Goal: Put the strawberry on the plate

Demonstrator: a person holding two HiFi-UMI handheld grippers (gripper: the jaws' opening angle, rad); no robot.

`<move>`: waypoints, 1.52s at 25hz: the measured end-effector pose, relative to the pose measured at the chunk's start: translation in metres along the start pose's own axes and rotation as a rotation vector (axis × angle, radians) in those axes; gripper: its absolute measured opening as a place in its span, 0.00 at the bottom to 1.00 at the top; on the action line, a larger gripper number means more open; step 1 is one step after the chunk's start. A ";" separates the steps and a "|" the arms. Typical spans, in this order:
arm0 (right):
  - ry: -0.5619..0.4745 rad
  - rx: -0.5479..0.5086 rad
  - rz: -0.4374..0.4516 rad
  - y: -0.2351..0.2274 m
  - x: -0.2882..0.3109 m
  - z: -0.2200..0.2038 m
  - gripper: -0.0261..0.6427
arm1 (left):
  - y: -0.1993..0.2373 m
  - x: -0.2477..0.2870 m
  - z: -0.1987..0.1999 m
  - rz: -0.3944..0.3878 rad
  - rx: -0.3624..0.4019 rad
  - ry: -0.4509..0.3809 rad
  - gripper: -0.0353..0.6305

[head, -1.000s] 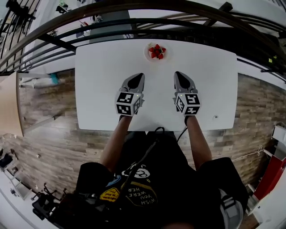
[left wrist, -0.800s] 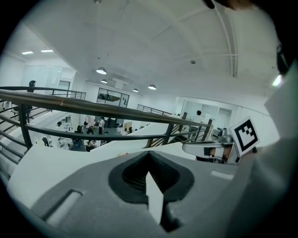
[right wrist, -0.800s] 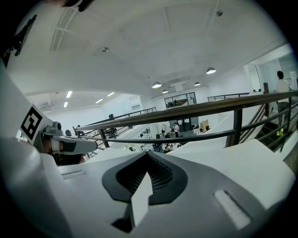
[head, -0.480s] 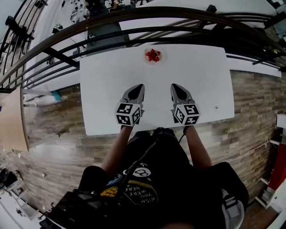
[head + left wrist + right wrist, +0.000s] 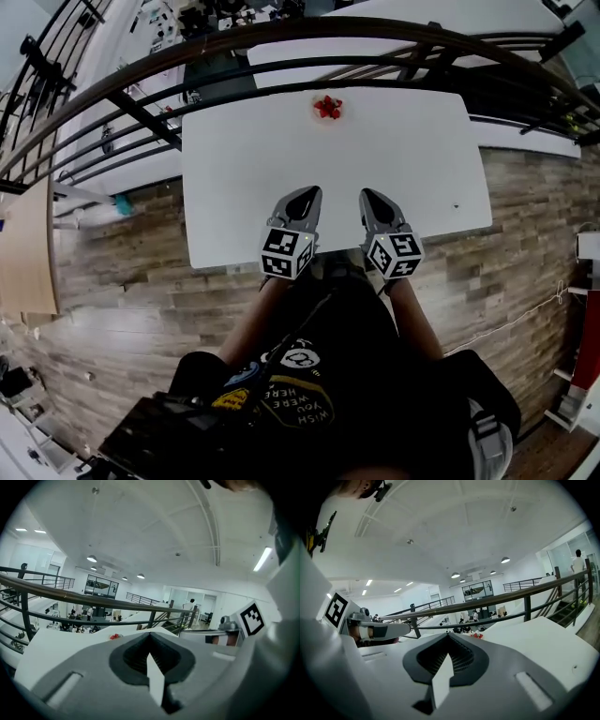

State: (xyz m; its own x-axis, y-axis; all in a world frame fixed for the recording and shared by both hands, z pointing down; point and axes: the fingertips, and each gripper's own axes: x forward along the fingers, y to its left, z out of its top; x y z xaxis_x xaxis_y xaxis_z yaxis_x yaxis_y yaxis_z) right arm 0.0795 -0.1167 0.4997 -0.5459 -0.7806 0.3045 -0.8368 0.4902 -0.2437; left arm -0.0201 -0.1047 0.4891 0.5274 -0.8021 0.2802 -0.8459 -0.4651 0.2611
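Left claw [image 5: 306, 195] and right claw [image 5: 369, 196] were shut, empty. Strawberries [image 5: 327, 107] lay at the table's [image 5: 262, 159] 12 o'clock. Only the gripper views showed ceiling [image 5: 140, 536].

Open-plan office or laboratory hall viewed from a mezzanine: a white table [image 5: 394, 159] on wood-plank floor [image 5: 122, 281] meets a dark metal railing [image 5: 281, 52] at upper frame, with glass-walled rooms [image 5: 101, 585], ceiling lights [image 5: 92, 558] and people [image 5: 89, 612] beyond.

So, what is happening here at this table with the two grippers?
A person holds a gripper in each hand over the near edge of a white table. The left gripper and the right gripper are both shut and empty. The strawberries lie in a small heap at the far edge, well away from both.
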 end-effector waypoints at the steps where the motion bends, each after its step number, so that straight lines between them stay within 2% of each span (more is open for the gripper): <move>1: -0.008 -0.001 -0.004 0.004 -0.007 0.001 0.04 | -0.005 -0.006 -0.001 -0.006 0.000 -0.002 0.06; 6: -0.051 -0.006 -0.018 0.018 -0.042 0.008 0.04 | -0.031 -0.035 -0.005 -0.022 0.008 -0.008 0.06; 9: -0.069 -0.009 -0.021 0.020 -0.062 0.009 0.04 | -0.038 -0.046 -0.009 -0.006 0.020 -0.015 0.06; 13: -0.057 0.007 -0.001 0.020 -0.080 0.001 0.04 | -0.047 -0.052 -0.015 0.032 0.020 -0.012 0.06; 17: -0.040 0.005 0.036 0.020 -0.104 0.001 0.04 | -0.072 -0.058 -0.016 0.026 -0.014 -0.009 0.06; 24: -0.081 -0.017 0.048 -0.001 -0.108 0.027 0.04 | -0.097 -0.049 0.002 0.022 0.065 -0.015 0.06; 29: -0.069 -0.017 0.056 -0.001 -0.116 0.026 0.04 | -0.107 -0.049 -0.002 -0.002 0.052 0.006 0.06; 38: -0.074 -0.006 0.062 0.001 -0.121 0.023 0.04 | -0.119 -0.048 -0.002 -0.021 0.065 -0.004 0.06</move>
State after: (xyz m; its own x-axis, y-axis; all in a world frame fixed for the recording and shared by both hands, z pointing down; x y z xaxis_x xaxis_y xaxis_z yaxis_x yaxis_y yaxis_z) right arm 0.1453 -0.0305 0.4418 -0.5922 -0.7753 0.2198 -0.8020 0.5404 -0.2547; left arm 0.0552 -0.0101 0.4460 0.5452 -0.7931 0.2715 -0.8379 -0.5053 0.2065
